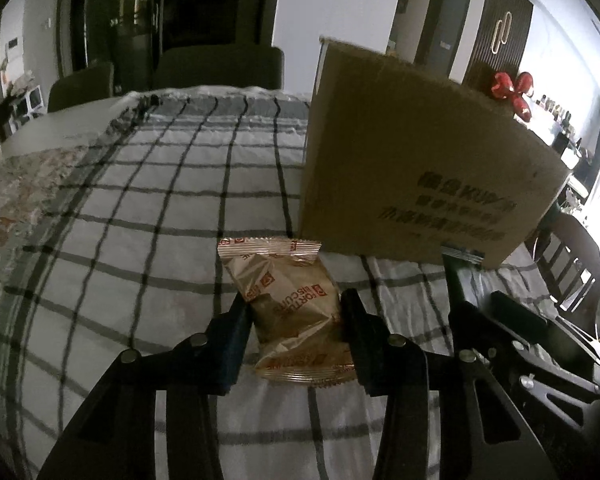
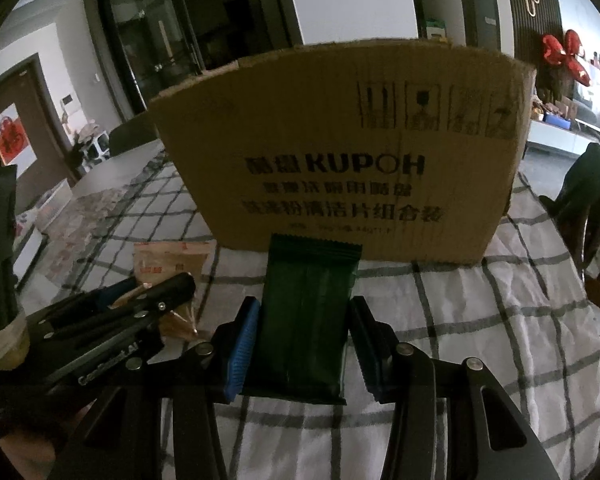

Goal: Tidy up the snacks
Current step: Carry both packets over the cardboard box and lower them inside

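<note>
Fingers of the left gripper [image 1: 296, 312] pinch a gold biscuit packet [image 1: 290, 306] by its two long sides, the pads pressed against the crinkled foil, with its far sealed edge sticking out past the fingertips. The right gripper [image 2: 304, 320] clamps a dark green snack packet [image 2: 306, 320] the same way, blue pad on one side and dark pad on the other, both tight on the wrapper. Both packets are over the checked tablecloth [image 1: 160, 200], side by side, and in the right wrist view the left gripper and its gold packet show just to the left of the green one. Just beyond the two packets stands a brown cardboard box [image 2: 340, 140] on the cloth, upright, its printed side facing the grippers. Behind the table are dark chairs [image 1: 220, 66], a white pillar and a red bow [image 2: 564, 56] on the far wall.
</note>
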The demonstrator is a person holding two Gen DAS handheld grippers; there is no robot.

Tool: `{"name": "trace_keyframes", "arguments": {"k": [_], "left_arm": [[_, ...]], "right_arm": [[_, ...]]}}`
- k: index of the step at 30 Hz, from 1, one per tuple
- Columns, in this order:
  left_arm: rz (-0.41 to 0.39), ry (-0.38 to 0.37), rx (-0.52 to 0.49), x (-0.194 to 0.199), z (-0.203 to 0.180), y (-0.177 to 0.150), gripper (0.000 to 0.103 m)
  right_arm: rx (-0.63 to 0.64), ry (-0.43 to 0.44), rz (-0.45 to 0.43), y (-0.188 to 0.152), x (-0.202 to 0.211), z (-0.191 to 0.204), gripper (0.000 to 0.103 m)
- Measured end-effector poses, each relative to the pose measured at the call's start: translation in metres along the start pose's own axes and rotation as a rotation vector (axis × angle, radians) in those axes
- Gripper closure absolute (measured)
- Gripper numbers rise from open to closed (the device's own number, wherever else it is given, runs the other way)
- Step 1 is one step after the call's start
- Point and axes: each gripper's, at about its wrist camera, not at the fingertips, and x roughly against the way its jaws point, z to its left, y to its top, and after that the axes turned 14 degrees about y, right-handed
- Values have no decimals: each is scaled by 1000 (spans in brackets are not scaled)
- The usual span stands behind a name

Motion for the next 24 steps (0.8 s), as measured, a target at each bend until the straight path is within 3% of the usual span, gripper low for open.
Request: {"name": "trace_keyframes", "arguments": {"k": [17,24], "left_arm": [[-226,-26,-44,94,-7,32,59],[-289,-48,-67,110,-18,55,59]], "right_arm": [[25,14,-161,26,84,17,56],[42,2,-241,46,111,15,56]]}}
